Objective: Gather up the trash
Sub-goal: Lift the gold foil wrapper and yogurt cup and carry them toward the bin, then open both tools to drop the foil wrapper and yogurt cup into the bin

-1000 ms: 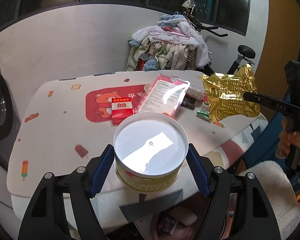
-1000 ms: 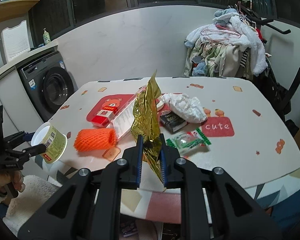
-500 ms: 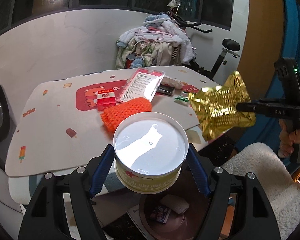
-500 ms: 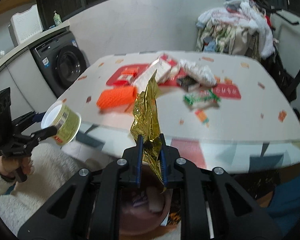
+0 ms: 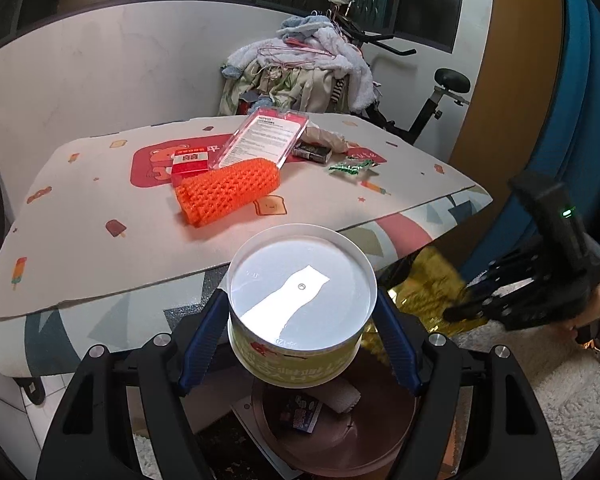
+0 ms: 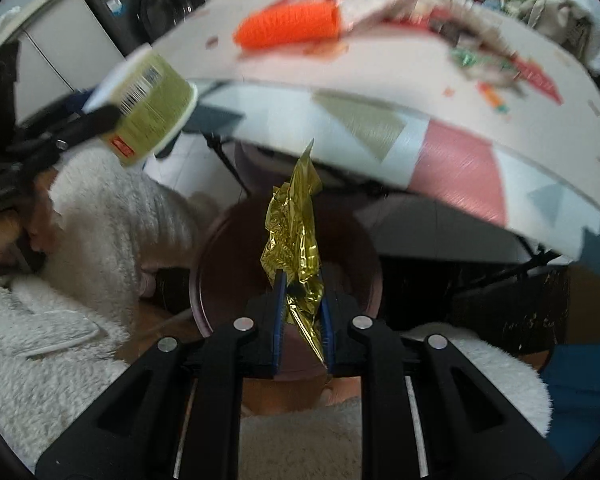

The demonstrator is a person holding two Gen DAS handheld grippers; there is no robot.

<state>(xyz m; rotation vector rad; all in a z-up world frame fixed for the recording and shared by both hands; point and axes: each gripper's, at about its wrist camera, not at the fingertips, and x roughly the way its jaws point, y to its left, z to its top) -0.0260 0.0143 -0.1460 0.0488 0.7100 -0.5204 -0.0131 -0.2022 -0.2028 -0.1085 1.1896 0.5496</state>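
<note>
My left gripper (image 5: 302, 322) is shut on a round tub (image 5: 302, 304) with a white lid and yellow-green label, held off the table's front edge above a brown bin (image 5: 340, 432) on the floor. The tub also shows in the right wrist view (image 6: 148, 100). My right gripper (image 6: 302, 312) is shut on a crumpled gold foil wrapper (image 6: 296, 236), held low over the same bin (image 6: 220, 248), below the table edge. The wrapper shows blurred in the left wrist view (image 5: 432, 284).
On the table (image 5: 100, 264) lie an orange foam net (image 5: 230, 190), a red pack (image 5: 190, 162), a clear blister pack (image 5: 266, 136), a dark pack (image 5: 312, 152) and a green wrapper (image 5: 350, 167). A clothes pile (image 5: 300, 68) stands behind. Scraps lie in the bin.
My right gripper has dropped with the gold wrapper from table height to just over the bin. My left gripper with the tub has drawn back off the table edge, above the bin.
</note>
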